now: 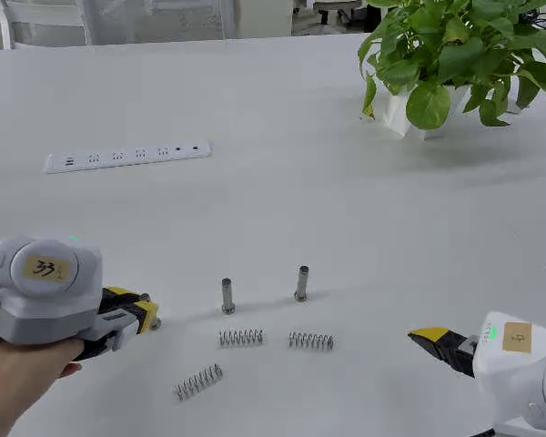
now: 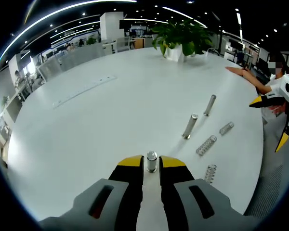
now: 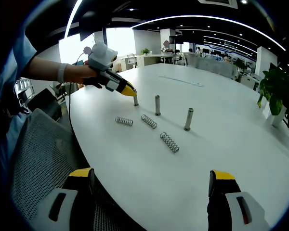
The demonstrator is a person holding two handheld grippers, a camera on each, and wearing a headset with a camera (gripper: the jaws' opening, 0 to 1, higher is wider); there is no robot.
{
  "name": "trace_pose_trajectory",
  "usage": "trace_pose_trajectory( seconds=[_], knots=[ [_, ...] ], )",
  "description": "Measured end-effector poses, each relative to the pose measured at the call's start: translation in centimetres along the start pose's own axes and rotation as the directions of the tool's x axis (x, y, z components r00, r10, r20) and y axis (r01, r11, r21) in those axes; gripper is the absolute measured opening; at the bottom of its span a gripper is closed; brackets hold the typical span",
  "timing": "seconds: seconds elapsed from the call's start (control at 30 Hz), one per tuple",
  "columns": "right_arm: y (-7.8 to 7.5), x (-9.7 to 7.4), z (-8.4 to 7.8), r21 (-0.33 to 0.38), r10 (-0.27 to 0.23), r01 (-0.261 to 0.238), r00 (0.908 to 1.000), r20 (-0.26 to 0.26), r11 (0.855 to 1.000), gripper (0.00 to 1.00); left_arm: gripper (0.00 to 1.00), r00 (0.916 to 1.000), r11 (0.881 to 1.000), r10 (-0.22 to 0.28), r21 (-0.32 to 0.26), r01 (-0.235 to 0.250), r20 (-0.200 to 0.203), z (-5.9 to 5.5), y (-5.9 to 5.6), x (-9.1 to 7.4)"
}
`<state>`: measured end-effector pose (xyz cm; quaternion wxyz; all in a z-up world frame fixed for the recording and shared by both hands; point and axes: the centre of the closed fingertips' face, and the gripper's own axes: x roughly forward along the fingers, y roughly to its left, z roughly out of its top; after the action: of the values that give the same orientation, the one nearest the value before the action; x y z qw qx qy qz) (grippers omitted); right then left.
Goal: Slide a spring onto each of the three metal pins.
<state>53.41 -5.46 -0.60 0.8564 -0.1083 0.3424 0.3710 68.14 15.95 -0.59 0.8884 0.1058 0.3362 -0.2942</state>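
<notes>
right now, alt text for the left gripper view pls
The left tool pinches a short upright metal pin between its yellow-tipped jaws on a white table. Beyond stand two more metal pins, with three coiled wire springs lying beside them.

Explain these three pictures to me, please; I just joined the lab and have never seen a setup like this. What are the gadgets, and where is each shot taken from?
There is no robot here: a person holds a two-jaw gripper in each hand. The head view comes from a headset camera looking down at the white table. The two round views come from cameras riding on the grippers. The left gripper is closed around one upright metal pin standing on the table. The right gripper is open and holds nothing. Two more pins stand free, and three springs lie loose near them. A power strip and a potted plant sit farther back.
</notes>
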Motion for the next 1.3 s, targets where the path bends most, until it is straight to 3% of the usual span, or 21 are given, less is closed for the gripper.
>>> trace_pose_trajectory(
  seconds=[0.1,0.4,0.67,0.8,0.93,1.3],
  knots=[
    [0.0,0.0,0.0,0.000,-0.001,0.001,1.0000,-0.001,1.000,0.99,0.15,1.0000,1.000,0.001,0.001,-0.001,-0.001,-0.1,0.0,0.0],
    [-0.2,0.0,0.1,0.001,-0.011,0.011,0.9999,0.003,1.000,0.99,0.47,0.9999,1.000,0.000,0.012,0.000,0.013,-0.2,0.1,0.2],
    [-0.2,0.1,0.4,0.000,-0.011,0.011,0.9999,0.010,1.000,0.99,0.76,0.9955,0.995,-0.062,0.084,0.056,0.071,0.6,-1.0,-0.1],
    [-0.3,0.1,0.4,0.000,-0.013,0.013,0.9998,0.012,1.000,0.99,0.91,0.9920,0.993,-0.090,0.085,0.083,0.088,0.7,-1.6,-0.4],
    [-0.3,0.2,0.4,-0.013,-0.009,0.009,0.9999,0.006,1.000,0.99,0.99,0.9894,0.991,-0.108,0.087,0.100,0.097,0.7,-1.8,-0.6],
    [-1.3,0.2,1.0,-0.028,-0.023,0.023,0.9996,0.016,0.999,0.99,0.99,0.9847,0.991,-0.124,0.070,0.116,0.123,0.5,-2.2,-2.0]
  ],
)
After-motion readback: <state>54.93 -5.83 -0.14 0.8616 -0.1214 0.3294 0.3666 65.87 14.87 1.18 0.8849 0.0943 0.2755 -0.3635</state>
